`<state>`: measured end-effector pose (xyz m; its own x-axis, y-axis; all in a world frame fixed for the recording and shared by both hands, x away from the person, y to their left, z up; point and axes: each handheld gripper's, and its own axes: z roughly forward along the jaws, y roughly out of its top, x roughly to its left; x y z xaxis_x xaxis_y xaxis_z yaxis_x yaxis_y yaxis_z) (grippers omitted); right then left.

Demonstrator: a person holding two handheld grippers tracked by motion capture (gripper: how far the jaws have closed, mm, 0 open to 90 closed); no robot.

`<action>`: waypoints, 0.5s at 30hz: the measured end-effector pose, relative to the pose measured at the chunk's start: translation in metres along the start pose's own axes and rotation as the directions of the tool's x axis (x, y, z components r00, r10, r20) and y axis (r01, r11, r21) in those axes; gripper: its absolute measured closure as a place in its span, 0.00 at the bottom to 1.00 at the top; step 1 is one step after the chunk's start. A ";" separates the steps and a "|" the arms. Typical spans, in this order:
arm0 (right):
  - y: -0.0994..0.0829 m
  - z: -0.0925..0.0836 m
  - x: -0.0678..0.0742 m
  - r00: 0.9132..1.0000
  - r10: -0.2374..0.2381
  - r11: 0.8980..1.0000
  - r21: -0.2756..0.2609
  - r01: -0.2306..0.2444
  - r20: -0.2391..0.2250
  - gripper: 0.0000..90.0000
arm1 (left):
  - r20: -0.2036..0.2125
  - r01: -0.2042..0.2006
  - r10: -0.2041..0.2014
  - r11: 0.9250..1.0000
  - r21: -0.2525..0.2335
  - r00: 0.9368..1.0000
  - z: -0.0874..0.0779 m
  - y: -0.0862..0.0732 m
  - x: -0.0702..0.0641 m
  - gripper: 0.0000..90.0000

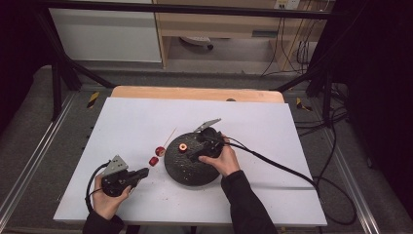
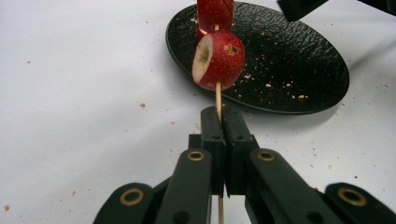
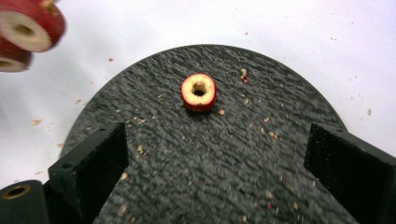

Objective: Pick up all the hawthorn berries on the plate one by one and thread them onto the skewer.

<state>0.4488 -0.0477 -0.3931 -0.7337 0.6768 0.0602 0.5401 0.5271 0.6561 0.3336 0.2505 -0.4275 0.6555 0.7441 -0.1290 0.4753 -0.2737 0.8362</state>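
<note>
A thin wooden skewer (image 2: 218, 95) carries two red fruit pieces, one (image 2: 218, 59) nearer the jaws and one (image 2: 215, 11) farther up. My left gripper (image 2: 223, 116) is shut on the skewer's lower end, and in the high view this gripper (image 1: 144, 172) sits left of the black round plate (image 1: 187, 173). A cored red fruit piece (image 3: 199, 91) lies alone on the plate (image 3: 210, 177). My right gripper (image 3: 217, 135) hangs open over the plate, the piece ahead of its jaws and untouched. From above, the right gripper (image 1: 198, 146) is just right of that piece (image 1: 183, 147).
The plate (image 2: 289, 60) rests on a white tabletop (image 1: 136, 122) scattered with crumbs. Black cables (image 1: 272, 163) trail from the right gripper toward the table's right edge. A wooden strip (image 1: 195, 92) borders the far edge.
</note>
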 end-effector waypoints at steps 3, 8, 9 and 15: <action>0.008 0.010 0.001 1.000 -0.011 1.000 0.028 0.011 0.007 0.10 | 0.000 0.003 -0.003 1.000 0.003 1.000 -0.001 -0.002 0.002 0.98; 0.019 0.023 0.003 1.000 -0.014 0.998 0.056 0.014 0.003 0.13 | -0.004 0.006 -0.006 1.000 0.004 1.000 -0.001 -0.003 0.004 0.98; 0.020 0.024 0.003 1.000 -0.009 0.998 0.058 0.009 -0.001 0.15 | -0.003 0.006 -0.006 1.000 0.006 1.000 -0.001 -0.003 0.004 0.98; 0.030 0.039 0.001 1.000 0.011 0.996 0.087 -0.009 -0.014 0.24 | -0.003 0.006 -0.006 1.000 0.013 1.000 0.000 -0.004 0.004 0.98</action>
<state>0.4806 -0.0108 -0.4030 -0.7334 0.6753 0.0776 0.5810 0.5635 0.5874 0.3342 0.2543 -0.4310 0.6509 0.7475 -0.1324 0.4867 -0.2770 0.8285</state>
